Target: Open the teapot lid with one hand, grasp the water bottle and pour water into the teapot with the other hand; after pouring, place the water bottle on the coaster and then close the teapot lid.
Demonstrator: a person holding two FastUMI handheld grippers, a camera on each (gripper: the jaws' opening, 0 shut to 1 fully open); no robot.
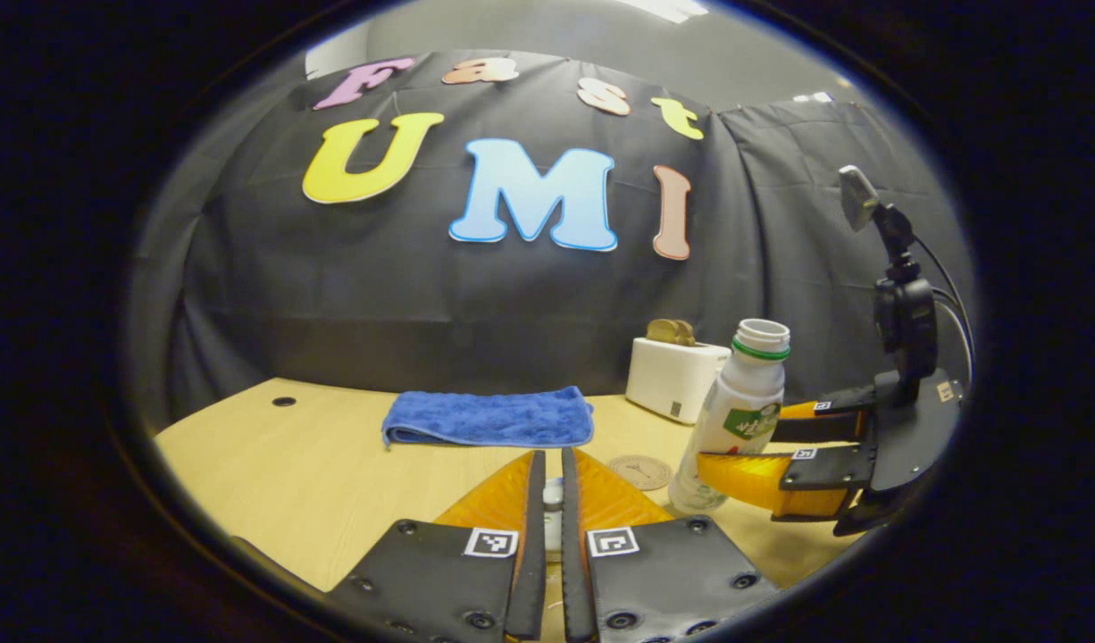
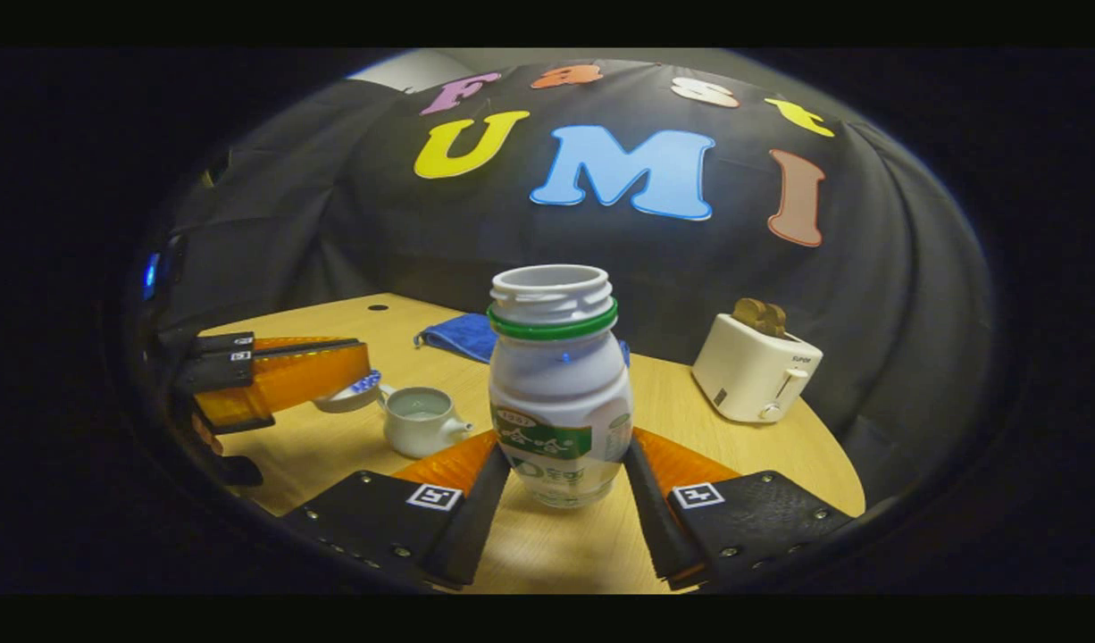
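Right gripper (image 2: 561, 478): clamped on the water bottle (image 2: 558, 393), uncapped, upright; contents unclear
Left gripper (image 1: 553, 505): pinching the teapot lid (image 2: 351, 393), held at 10 o'clock of the teapot (image 2: 420, 420)
Teapot: open, on the table (image 2: 753, 460); contents unclear
Coaster (image 1: 640, 471): bare, at the bottle's 9 o'clock

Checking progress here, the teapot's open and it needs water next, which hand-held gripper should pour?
Right. The right hand-held gripper already clamps the uncapped water bottle; the left hand-held gripper holds the lid beside the open teapot.
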